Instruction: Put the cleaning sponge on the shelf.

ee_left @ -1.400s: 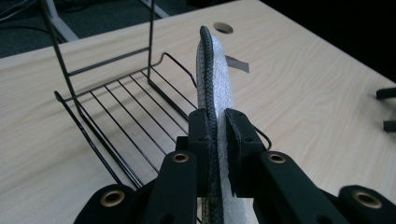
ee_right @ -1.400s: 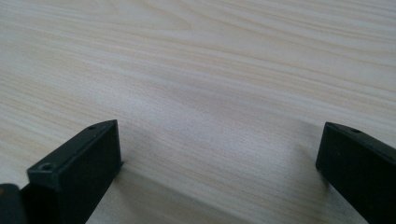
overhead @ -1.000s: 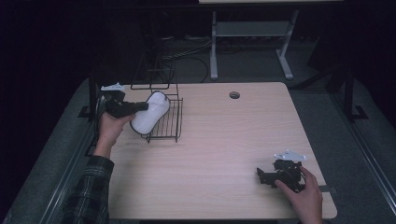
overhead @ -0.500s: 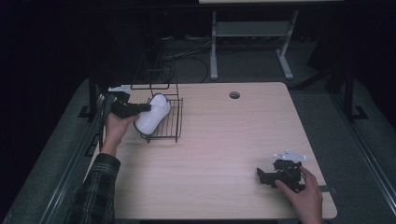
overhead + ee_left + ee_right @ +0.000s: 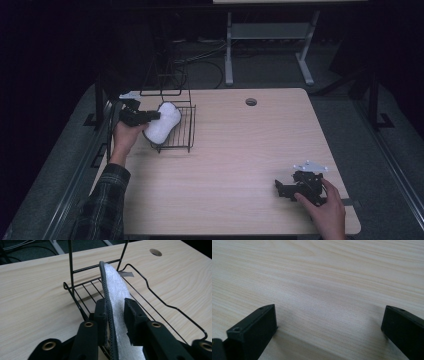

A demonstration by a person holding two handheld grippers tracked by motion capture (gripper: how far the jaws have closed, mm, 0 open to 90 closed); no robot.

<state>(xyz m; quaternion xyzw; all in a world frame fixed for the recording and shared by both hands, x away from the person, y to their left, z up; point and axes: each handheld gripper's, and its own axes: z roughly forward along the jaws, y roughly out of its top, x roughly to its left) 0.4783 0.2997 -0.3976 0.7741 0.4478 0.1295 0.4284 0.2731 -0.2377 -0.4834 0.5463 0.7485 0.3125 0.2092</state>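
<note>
White pad [image 5: 117, 305] is clamped edgewise between left gripper [image 5: 114, 315] jaws, over wire rack [image 5: 160, 305]; right gripper [image 5: 329, 327] is held wide.

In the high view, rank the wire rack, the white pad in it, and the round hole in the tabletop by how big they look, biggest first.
1. Wire rack.
2. White pad, held in the left gripper.
3. Round hole, clearly smallest.

The pale wooden counter [image 5: 240, 150] has a round hole [image 5: 251, 102] near its far edge. Beyond it, on the dark floor [image 5: 280, 65], stands a grey metal stand [image 5: 267, 35] with loose cables [image 5: 210, 62] lying beside its left leg.
</note>
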